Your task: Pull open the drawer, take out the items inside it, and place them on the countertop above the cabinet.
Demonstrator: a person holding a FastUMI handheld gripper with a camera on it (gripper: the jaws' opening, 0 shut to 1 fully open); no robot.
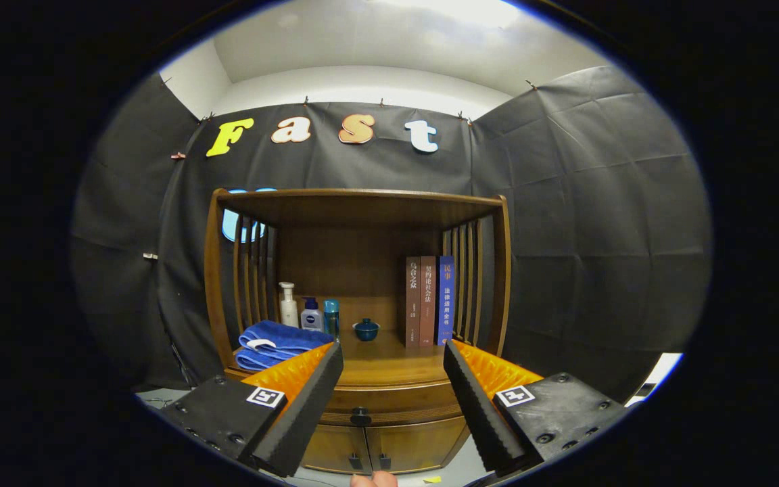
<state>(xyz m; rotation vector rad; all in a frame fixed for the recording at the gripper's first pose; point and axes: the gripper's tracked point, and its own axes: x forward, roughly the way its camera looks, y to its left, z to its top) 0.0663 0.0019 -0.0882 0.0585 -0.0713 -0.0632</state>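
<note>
Task not begun. Drawer (389, 396) is closed, its knob (360, 416) just ahead between the fingers. Gripper (393, 362) spread wide, holding nothing. Worktop (389, 368) above awaits the items; drawer contents hidden.

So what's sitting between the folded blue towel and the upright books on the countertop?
A small dark teal lidded bowl stands there, past the open gripper, with three bottles behind the towel, in the gripper view.

My gripper (393, 355), up close

I see two black ribbed fingers (308, 399) backed in orange, each on a black block with round screws and a small square black-and-white marker (266, 396).
</note>
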